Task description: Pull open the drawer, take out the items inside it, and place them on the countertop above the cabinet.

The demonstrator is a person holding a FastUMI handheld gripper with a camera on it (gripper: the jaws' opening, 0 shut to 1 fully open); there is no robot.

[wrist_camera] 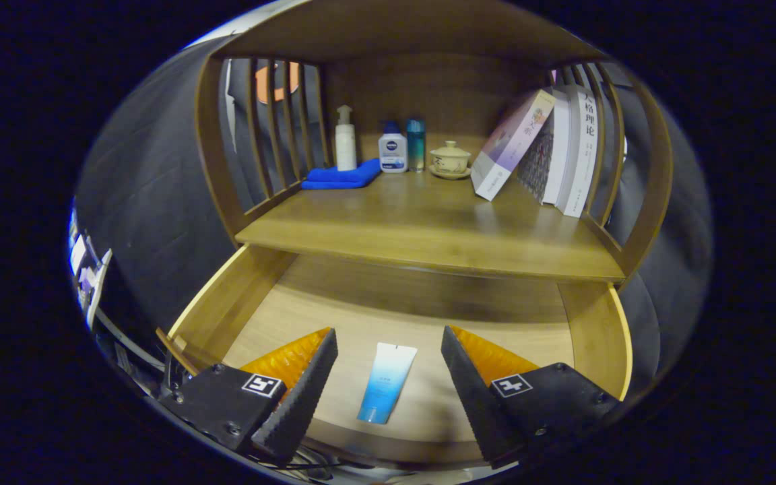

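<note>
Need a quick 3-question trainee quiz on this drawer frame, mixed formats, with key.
1. True or false: the drawer is already pulled open.
2. What lies in the drawer between the fingers of the gripper? A) tube B) book C) teacup
3. Fill in: on the countertop, the white pump bottle stands just behind a folded blue ____.

Key
1. True.
2. A: the tube lies flat on the drawer floor, fingers spread wide to either side, touching nothing.
3. cloth.
</note>
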